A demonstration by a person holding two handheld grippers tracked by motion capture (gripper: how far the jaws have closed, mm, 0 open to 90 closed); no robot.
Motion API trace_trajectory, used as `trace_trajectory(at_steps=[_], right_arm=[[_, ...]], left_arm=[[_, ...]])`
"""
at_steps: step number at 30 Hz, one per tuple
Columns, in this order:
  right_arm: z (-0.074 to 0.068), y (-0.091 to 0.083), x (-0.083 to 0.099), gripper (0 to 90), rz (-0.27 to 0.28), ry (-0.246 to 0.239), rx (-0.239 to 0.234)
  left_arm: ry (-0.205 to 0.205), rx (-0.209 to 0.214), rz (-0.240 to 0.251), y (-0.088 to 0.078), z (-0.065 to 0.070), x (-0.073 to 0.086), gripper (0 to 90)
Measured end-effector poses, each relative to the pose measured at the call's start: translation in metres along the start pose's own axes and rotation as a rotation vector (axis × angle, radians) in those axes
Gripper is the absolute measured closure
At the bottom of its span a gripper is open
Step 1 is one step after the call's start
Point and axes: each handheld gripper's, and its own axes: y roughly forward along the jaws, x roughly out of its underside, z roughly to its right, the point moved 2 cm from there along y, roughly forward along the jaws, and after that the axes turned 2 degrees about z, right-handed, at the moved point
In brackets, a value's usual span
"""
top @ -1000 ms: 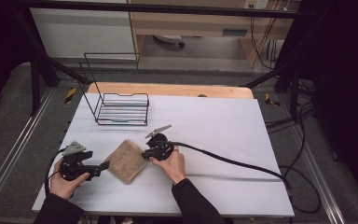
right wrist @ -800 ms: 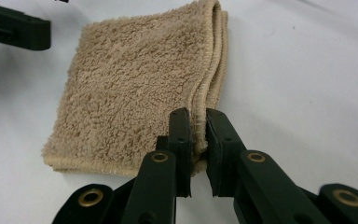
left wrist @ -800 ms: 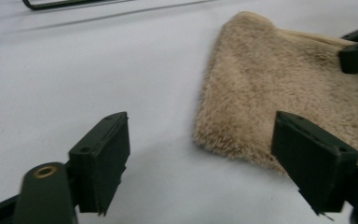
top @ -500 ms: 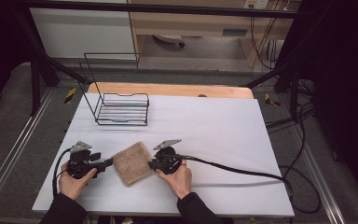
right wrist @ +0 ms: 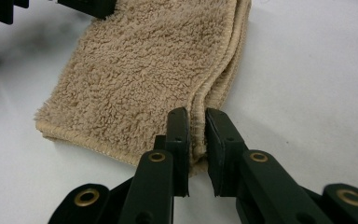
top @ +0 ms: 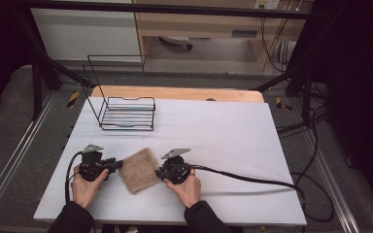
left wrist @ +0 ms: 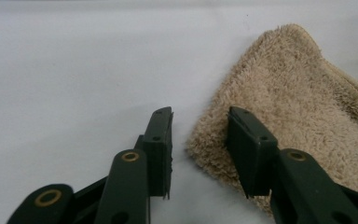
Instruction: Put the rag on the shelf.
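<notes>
Folded towel (top: 139, 170) flat near desk (top: 233, 131) front edge, left of centre.
Right gripper (right wrist: 196, 140) fingers clamp towel's hemmed edge; left gripper (left wrist: 199, 144) fingers, just been closing, straddle opposite corner, not yet pinching.

The counter (top: 233, 145) was white and flat, with a bare wooden strip along its far edge. A folded tan towel (top: 139, 170) lay on it near the front edge. A black wire rack (top: 126, 114) stood well beyond the towel, toward the far-left corner.
</notes>
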Motion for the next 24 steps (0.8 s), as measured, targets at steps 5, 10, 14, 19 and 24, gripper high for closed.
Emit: trace_trajectory(at_steps=[5, 10, 14, 19, 24], right_arm=[[0.001, 0.000, 0.001, 80.0, 0.003, 0.000, 0.000], [0.002, 0.000, 0.001, 77.8, 0.004, 0.005, -0.003], [0.005, -0.003, -0.004, 69.1, 0.010, -0.015, 0.009], [0.016, -0.011, -0.024, 54.3, 0.072, -0.034, -0.008], [0.035, -0.004, -0.043, 45.3, 0.100, -0.008, -0.032]], left_arm=[[-0.022, 0.007, -0.010, 0.004, 0.004, 0.000, 67.9], [-0.016, -0.010, -0.013, 0.007, 0.008, 0.000, 75.5], [-0.022, 0.000, -0.016, 0.008, 0.008, 0.000, 80.2], [-0.007, -0.005, -0.019, 0.009, 0.009, 0.000, 81.3], [0.015, -0.006, -0.015, 0.009, 0.009, 0.000, 81.2]])
